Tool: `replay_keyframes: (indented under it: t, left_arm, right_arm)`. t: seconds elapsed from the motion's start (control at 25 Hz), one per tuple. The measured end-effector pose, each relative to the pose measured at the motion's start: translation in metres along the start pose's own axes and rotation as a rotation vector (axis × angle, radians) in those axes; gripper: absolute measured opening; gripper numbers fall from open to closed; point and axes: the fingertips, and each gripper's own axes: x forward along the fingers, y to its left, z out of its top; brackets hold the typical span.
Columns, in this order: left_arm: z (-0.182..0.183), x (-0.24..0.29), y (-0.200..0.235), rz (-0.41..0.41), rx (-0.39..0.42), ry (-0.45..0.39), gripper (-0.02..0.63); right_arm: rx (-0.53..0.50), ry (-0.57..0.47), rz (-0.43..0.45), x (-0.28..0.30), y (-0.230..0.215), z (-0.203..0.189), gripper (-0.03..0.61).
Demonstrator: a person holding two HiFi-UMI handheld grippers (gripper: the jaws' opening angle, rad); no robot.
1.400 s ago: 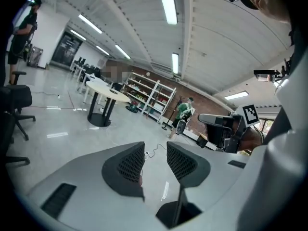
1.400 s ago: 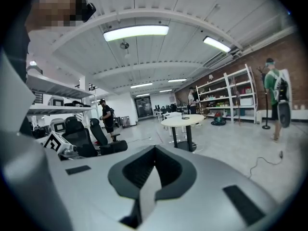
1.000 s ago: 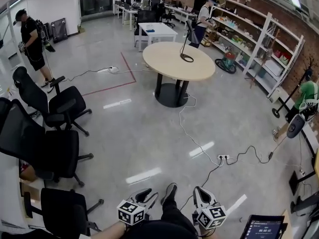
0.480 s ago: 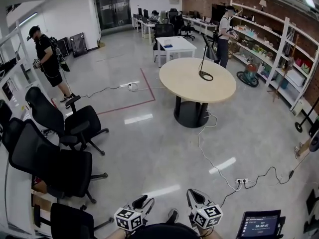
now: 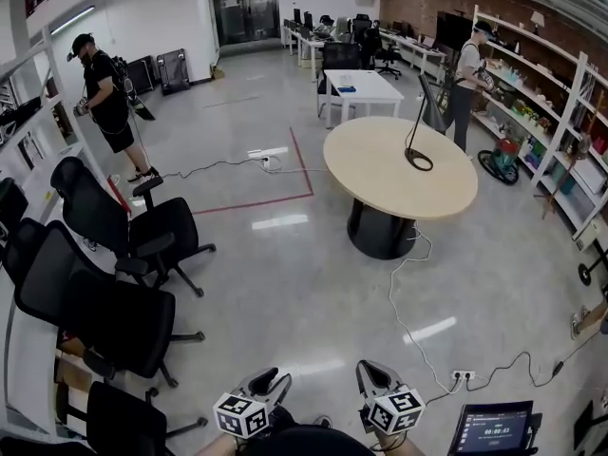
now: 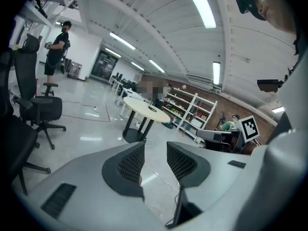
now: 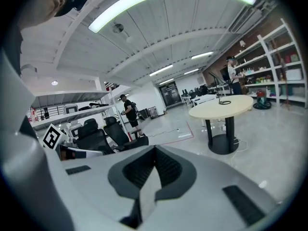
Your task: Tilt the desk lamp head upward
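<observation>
— While I wait at six o'clock, where is the desk lamp [image 5: 416, 131]?
— One o'clock, on the round table [image 5: 380, 180]. Its stem stands upright from a ring base, and I cannot make out the head's direction. My left gripper [image 5: 270, 386] has its jaws apart and empty, and my right gripper [image 5: 371, 376] has them closed on nothing. Stocked shelving [image 5: 573, 112] is at two o'clock, over a glossy grey floor [image 5: 285, 283].

One lamp [image 5: 416, 126], perhaps seven chairs [image 5: 166, 231]
</observation>
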Motion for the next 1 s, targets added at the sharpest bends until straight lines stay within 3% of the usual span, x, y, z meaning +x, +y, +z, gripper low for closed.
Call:
replay_keyframes:
  t: [0.24,0.64,1.0]
  left_arm:
    - [0.027,0.037,0.036,-0.005,-0.006,0.016,0.152]
    - [0.125,0.109,0.117,-0.139,0.019,-0.016,0.152]
    - [0.143,0.134,0.201,-0.125,-0.083,-0.003,0.152]
  right_arm:
    - [0.016,0.013,-0.001,0.050,-0.013,0.018,-0.008]
    - [0.012,0.000,-0.112,0.157,-0.019,0.079,-0.008]
    - [-0.031,0.082,-0.105,0.240,-0.003,0.098,-0.008]
